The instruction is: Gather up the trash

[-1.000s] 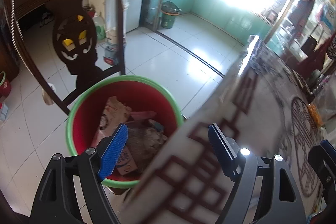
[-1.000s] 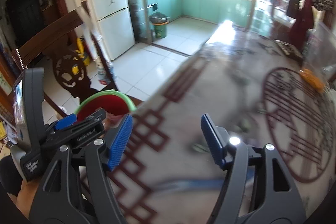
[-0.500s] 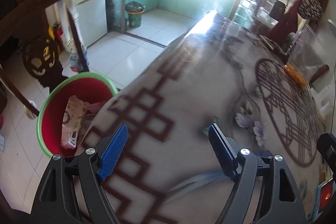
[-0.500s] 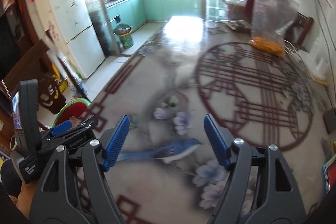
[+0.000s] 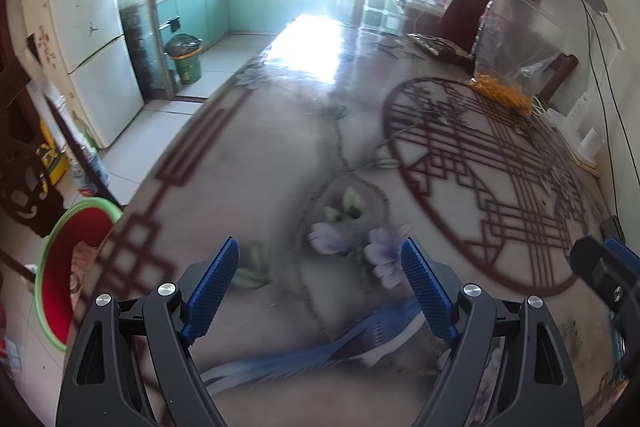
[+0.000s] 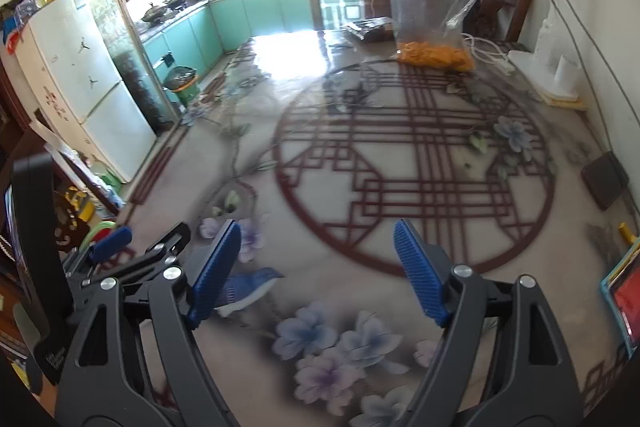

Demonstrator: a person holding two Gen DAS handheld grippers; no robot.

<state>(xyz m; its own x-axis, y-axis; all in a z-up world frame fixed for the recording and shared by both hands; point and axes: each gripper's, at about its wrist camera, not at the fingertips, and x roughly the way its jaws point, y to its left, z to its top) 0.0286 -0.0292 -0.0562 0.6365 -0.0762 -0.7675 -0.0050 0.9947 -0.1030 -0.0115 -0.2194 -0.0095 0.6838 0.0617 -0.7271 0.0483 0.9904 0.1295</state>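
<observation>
while both tools hovered over the patterned table (image 5: pixel 280 147), the left gripper (image 5: pixel 320 287) stood wide apart with nothing between its blue pads (image 5: pixel 212 287), and the right gripper (image 6: pixel 316 269) was likewise spread wide and empty. the red bucket with a green rim (image 5: pixel 76 267) sat on the floor at about nine o'clock of the left gripper, partly hidden by the table edge, with crumpled trash (image 5: pixel 80 267) inside it. a clear bag of orange pieces (image 6: pixel 434 53) stood at about one o'clock in the right view, well apart from both tools.
</observation>
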